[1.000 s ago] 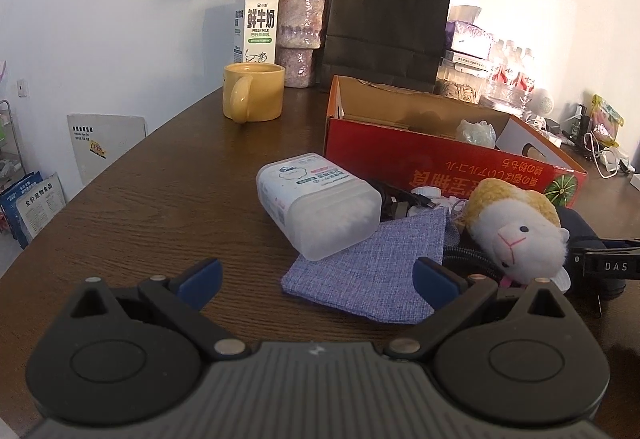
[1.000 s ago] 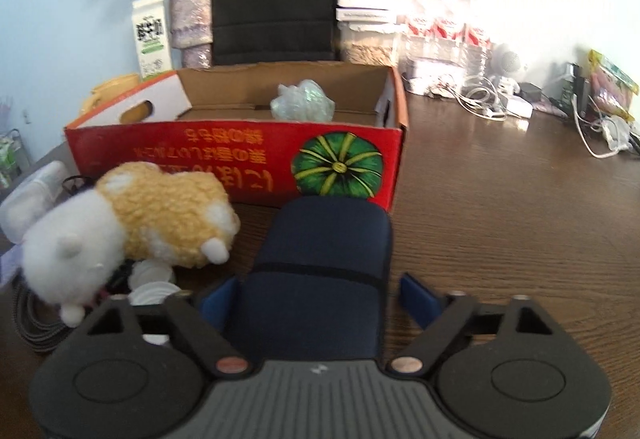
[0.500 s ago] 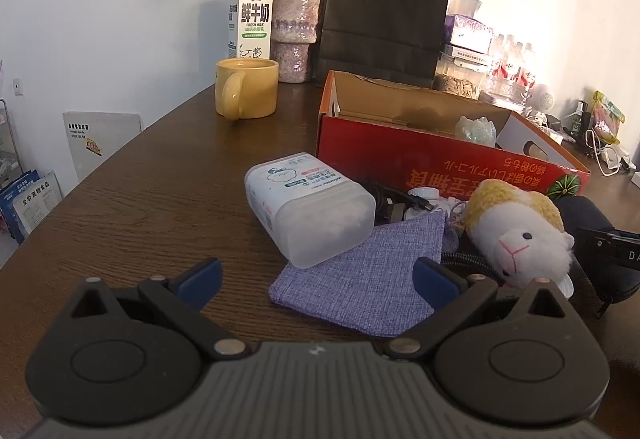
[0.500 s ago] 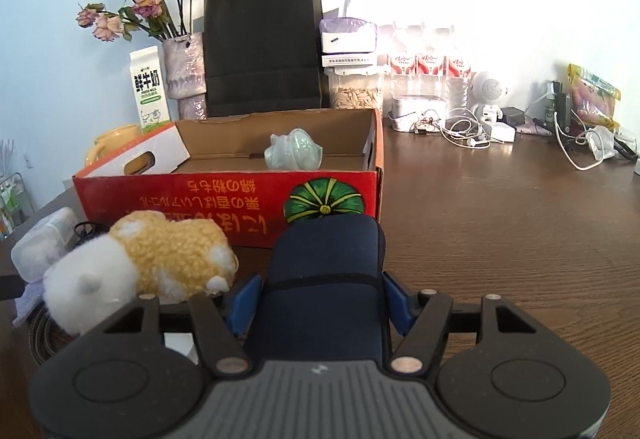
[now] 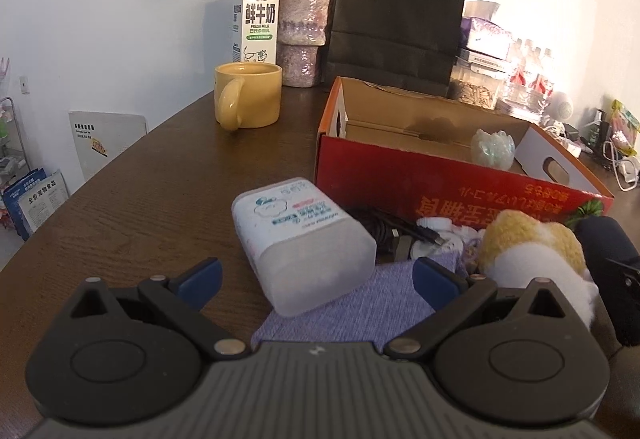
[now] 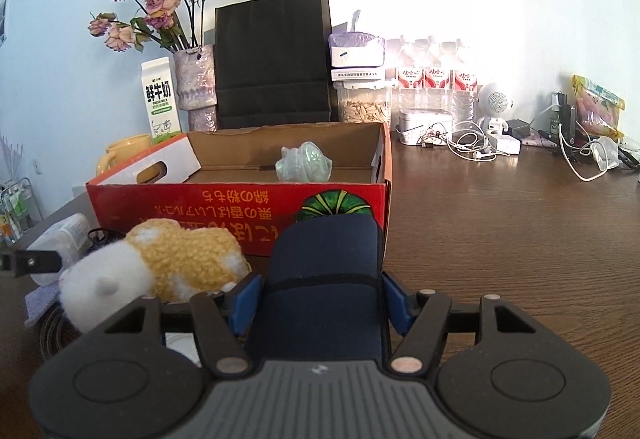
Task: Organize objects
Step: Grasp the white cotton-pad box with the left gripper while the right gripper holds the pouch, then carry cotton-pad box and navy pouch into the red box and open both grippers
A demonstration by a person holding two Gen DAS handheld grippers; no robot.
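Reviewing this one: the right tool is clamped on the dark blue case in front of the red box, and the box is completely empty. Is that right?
Not quite. The right tool is clamped on the dark blue case in front of the red box, but the box is not empty: a pale green crumpled bundle sits inside it. Both wrist views show it.

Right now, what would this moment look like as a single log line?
right gripper: shut on navy case | left gripper: open, around white tub | red box: holds green wad
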